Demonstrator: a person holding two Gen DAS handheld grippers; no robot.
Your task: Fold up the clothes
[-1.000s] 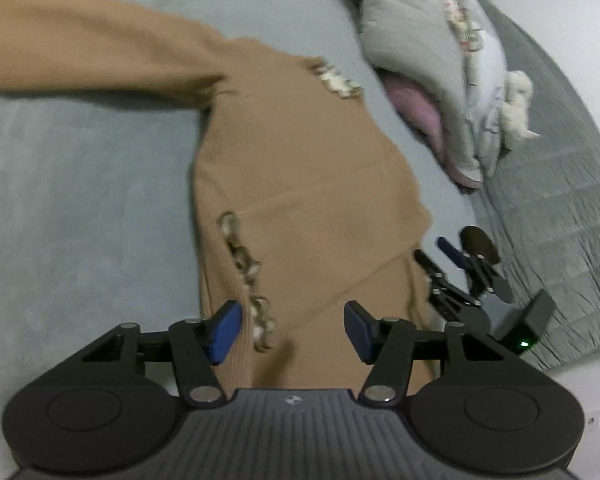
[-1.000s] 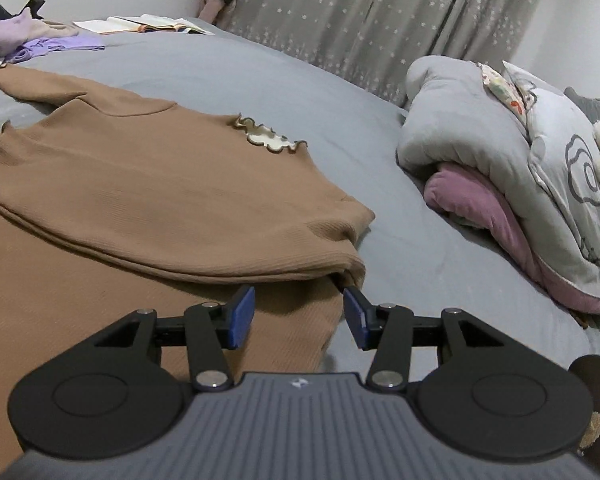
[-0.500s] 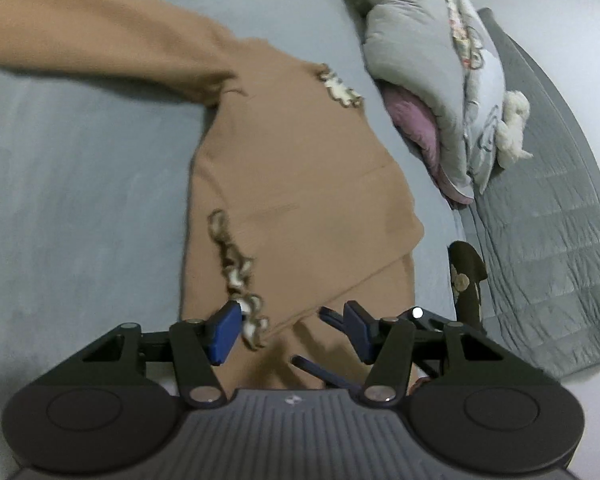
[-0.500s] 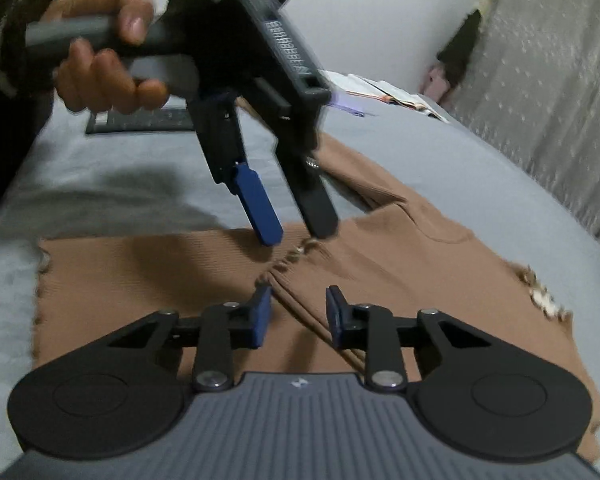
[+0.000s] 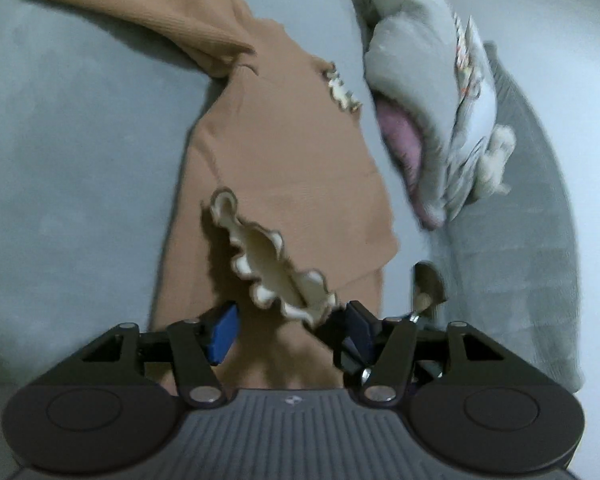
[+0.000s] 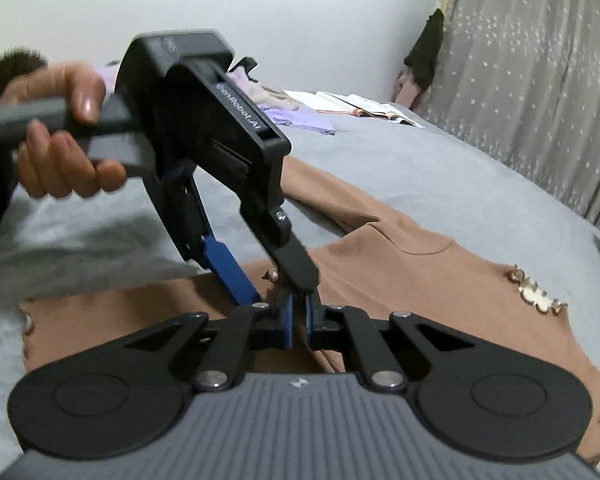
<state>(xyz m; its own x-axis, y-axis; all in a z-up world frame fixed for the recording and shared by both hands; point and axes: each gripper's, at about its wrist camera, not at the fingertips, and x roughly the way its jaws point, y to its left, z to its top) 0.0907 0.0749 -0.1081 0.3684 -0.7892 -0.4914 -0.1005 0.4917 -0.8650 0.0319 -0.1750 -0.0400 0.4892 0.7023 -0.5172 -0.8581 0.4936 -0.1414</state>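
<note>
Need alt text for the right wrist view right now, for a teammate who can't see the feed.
The right tool is shut on a fold of the tan sweater spread on a grey bed. Just ahead, the hand-held left tool reaches down, open, to the same spot.

Since a second ago the right gripper has swung from the sweater's hem corner to the ruffled cuff, and its jaws have closed on the fabric there. The left gripper has dropped closer to the cuff, jaws unchanged in spread.
</note>
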